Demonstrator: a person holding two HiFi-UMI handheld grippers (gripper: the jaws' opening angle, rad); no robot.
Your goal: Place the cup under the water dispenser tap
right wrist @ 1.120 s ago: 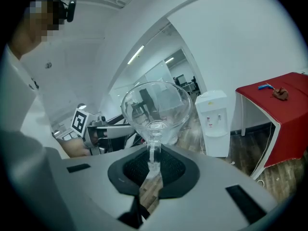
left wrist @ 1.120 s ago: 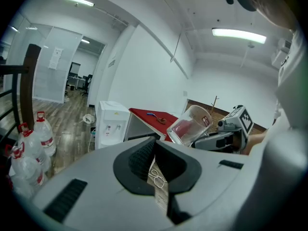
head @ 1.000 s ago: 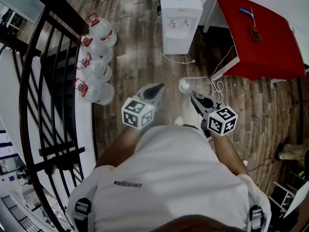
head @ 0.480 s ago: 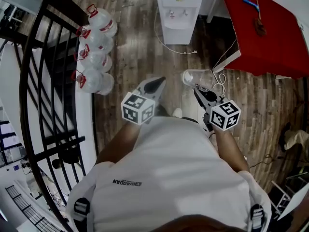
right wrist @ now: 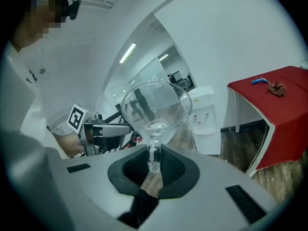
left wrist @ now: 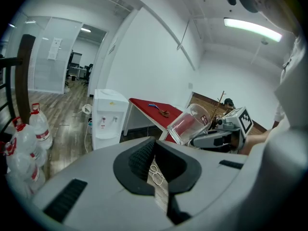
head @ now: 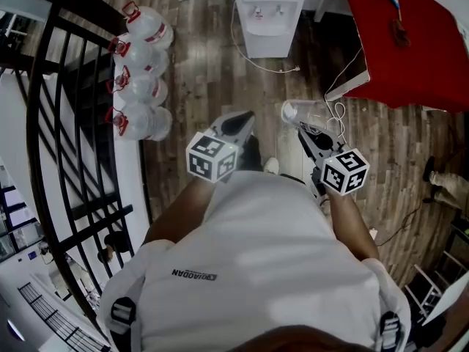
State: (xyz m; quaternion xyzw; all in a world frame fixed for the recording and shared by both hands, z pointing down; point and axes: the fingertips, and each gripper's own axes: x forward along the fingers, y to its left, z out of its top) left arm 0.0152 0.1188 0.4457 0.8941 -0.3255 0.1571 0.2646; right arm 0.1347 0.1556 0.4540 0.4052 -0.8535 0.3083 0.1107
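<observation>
A clear cup [head: 296,111] is held out in front of me, with my right gripper [head: 306,129] shut on it. In the right gripper view the cup [right wrist: 155,105] stands upright above the jaws, its thin lower part pinched between the pads [right wrist: 169,166]. The white water dispenser [head: 267,13] stands on the wood floor well ahead of both grippers, two taps on its front. It also shows as the dispenser [right wrist: 204,121] beyond the cup. My left gripper [head: 242,120] is shut and holds nothing. The left gripper view shows the cup [left wrist: 189,124] to its right and the dispenser [left wrist: 109,117] far off.
Several large water bottles [head: 139,72] stand in a row at the left beside a black railing [head: 66,123]. A red table [head: 414,42] stands right of the dispenser, with small items on it. White cords [head: 333,116] lie on the floor near the table leg.
The dispenser and red table have slid toward the top of the head view as I move. Both grippers keep their pose, and the right one still holds the cup.
</observation>
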